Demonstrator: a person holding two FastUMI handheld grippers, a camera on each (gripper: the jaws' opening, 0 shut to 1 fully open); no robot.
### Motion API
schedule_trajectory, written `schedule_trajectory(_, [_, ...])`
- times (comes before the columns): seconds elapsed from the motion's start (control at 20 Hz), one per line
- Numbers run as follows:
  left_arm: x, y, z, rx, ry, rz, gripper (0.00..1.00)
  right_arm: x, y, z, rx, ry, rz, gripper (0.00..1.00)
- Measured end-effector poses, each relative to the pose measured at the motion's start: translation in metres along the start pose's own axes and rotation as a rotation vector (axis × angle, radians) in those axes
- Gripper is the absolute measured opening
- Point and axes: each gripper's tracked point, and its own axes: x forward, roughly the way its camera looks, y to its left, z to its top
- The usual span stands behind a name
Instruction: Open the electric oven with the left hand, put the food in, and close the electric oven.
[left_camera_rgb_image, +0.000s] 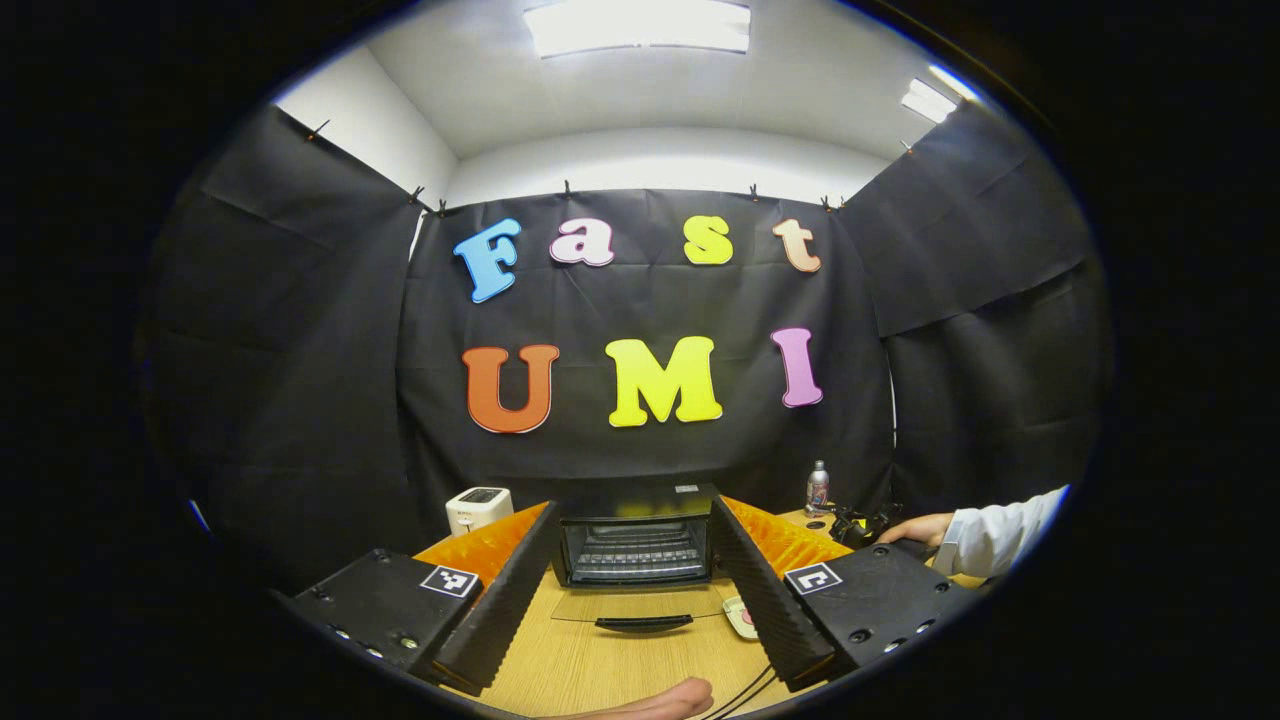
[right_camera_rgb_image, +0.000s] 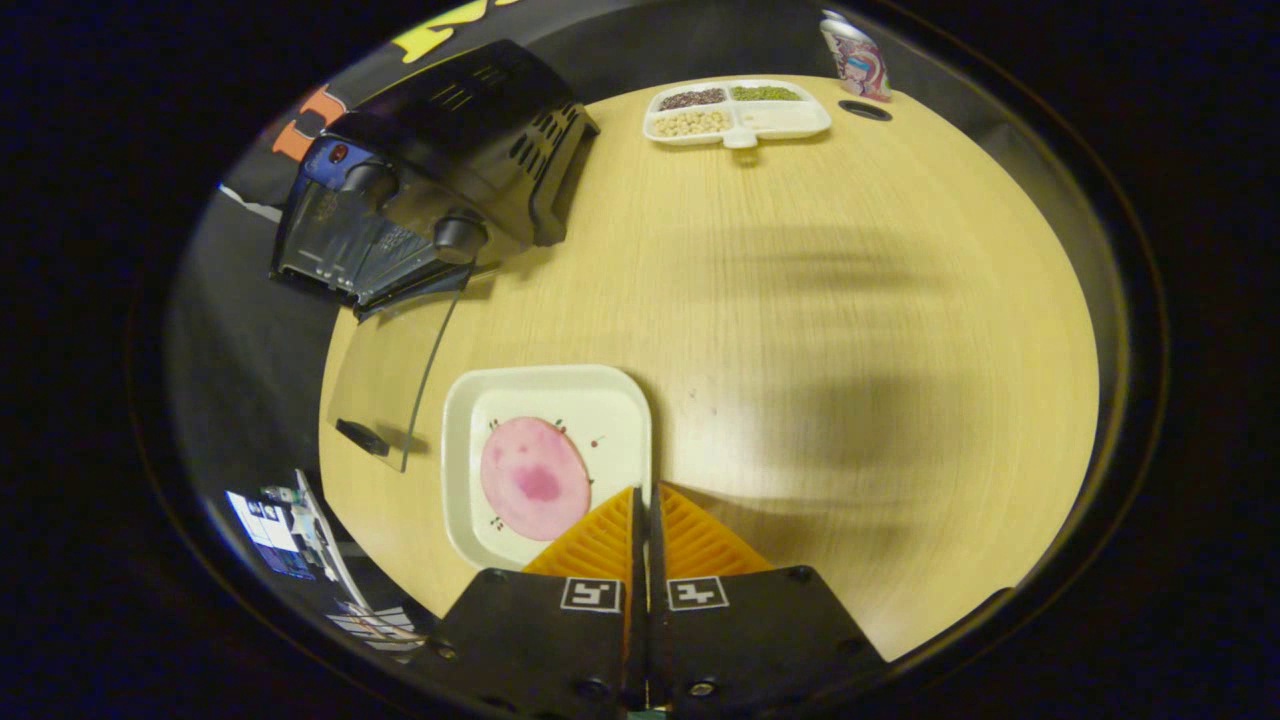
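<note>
One view reveals ham slice (right_camera_rgb_image: 534, 478) on plate (right_camera_rgb_image: 470, 420).

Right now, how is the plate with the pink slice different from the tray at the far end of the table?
The plate is square with one space, holding one pink slice; the tray is long, split into compartments with beans and grains. The plate lies near the right gripper; the tray lies far off. Both are pale and sit on the wooden table.
</note>
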Motion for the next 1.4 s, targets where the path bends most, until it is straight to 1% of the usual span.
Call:
schedule_trajectory(0.05, [0.001, -0.003, -0.001, -0.007, 0.004, -0.007, 0.95, 0.001, 0.002, -0.002, 0.030, 0.016, 0.041, 0.02])
schedule_trajectory(0.1, [0.000, -0.005, -0.001, -0.013, 0.007, -0.017, 0.95, 0.000, 0.004, -0.002, 0.080, 0.026, 0.097, 0.04])
schedule_trajectory(0.2, [-0.001, -0.006, -0.001, -0.005, 0.010, -0.029, 0.95, 0.001, 0.005, -0.004, 0.163, 0.029, 0.201, 0.02])
schedule_trajectory(0.25, [-0.002, -0.003, 0.000, 0.005, 0.011, -0.026, 0.95, 0.001, 0.004, -0.005, 0.182, 0.021, 0.237, 0.04])
schedule_trajectory(0.35, [-0.003, -0.004, 0.003, 0.018, 0.005, -0.025, 0.95, -0.002, -0.002, -0.004, 0.207, 0.000, 0.276, 0.02])
schedule_trajectory(0.45, [-0.004, -0.006, 0.004, 0.015, -0.002, -0.028, 0.96, -0.013, -0.018, -0.008, 0.224, -0.022, 0.280, 0.02])
schedule_trajectory(0.5, [-0.004, -0.007, 0.003, 0.014, -0.003, -0.035, 0.96, -0.020, -0.024, -0.009, 0.231, -0.033, 0.280, 0.04])
schedule_trajectory(0.55, [-0.003, -0.009, 0.002, 0.014, -0.002, -0.040, 0.95, -0.026, -0.028, -0.009, 0.234, -0.046, 0.279, 0.02])
schedule_trajectory(0.6, [-0.003, -0.008, 0.002, 0.015, -0.001, -0.038, 0.95, -0.033, -0.031, -0.009, 0.236, -0.059, 0.276, 0.02])
schedule_trajectory(0.65, [-0.002, -0.008, 0.002, 0.013, 0.001, -0.034, 0.95, -0.041, -0.034, -0.009, 0.237, -0.073, 0.272, 0.04])
schedule_trajectory(0.7, [-0.001, -0.009, 0.002, 0.010, 0.002, -0.035, 0.95, -0.050, -0.036, -0.011, 0.231, -0.089, 0.265, 0.02])
schedule_trajectory(0.75, [0.000, -0.011, 0.002, 0.007, 0.002, -0.040, 0.95, -0.059, -0.037, -0.011, 0.222, -0.104, 0.259, 0.02])
schedule_trajectory(0.8, [0.001, -0.012, 0.000, 0.004, 0.003, -0.044, 0.96, -0.070, -0.036, -0.014, 0.219, -0.116, 0.255, 0.04])
schedule_trajectory(0.85, [0.001, -0.013, -0.001, 0.001, 0.005, -0.049, 0.96, -0.080, -0.034, -0.015, 0.213, -0.128, 0.253, 0.02])
schedule_trajectory(0.9, [0.001, -0.014, -0.003, 0.000, 0.007, -0.055, 0.96, -0.089, -0.032, -0.016, 0.201, -0.142, 0.250, 0.04])
schedule_trajectory(0.95, [0.001, -0.014, -0.005, -0.002, 0.011, -0.059, 0.96, -0.097, -0.027, -0.017, 0.195, -0.155, 0.248, 0.01])
schedule_trajectory(1.05, [-0.002, -0.012, -0.009, -0.006, 0.019, -0.055, 0.96, -0.109, -0.013, -0.019, 0.172, -0.181, 0.254, 0.04])
schedule_trajectory(1.15, [-0.009, -0.007, -0.010, -0.003, 0.032, -0.042, 0.95, -0.119, 0.007, -0.020, 0.158, -0.202, 0.271, 0.04])
schedule_trajectory(1.25, [-0.017, 0.002, -0.003, -0.009, 0.021, -0.026, 0.96, -0.124, 0.027, -0.018, 0.167, -0.222, 0.291, 0.04])
schedule_trajectory(1.3, [-0.022, 0.008, 0.000, -0.016, 0.015, -0.018, 0.95, -0.126, 0.040, -0.018, 0.164, -0.226, 0.301, 0.02])
schedule_trajectory(1.4, [-0.030, 0.020, 0.003, -0.027, 0.009, -0.008, 0.95, -0.126, 0.067, -0.017, 0.142, -0.231, 0.322, 0.02])
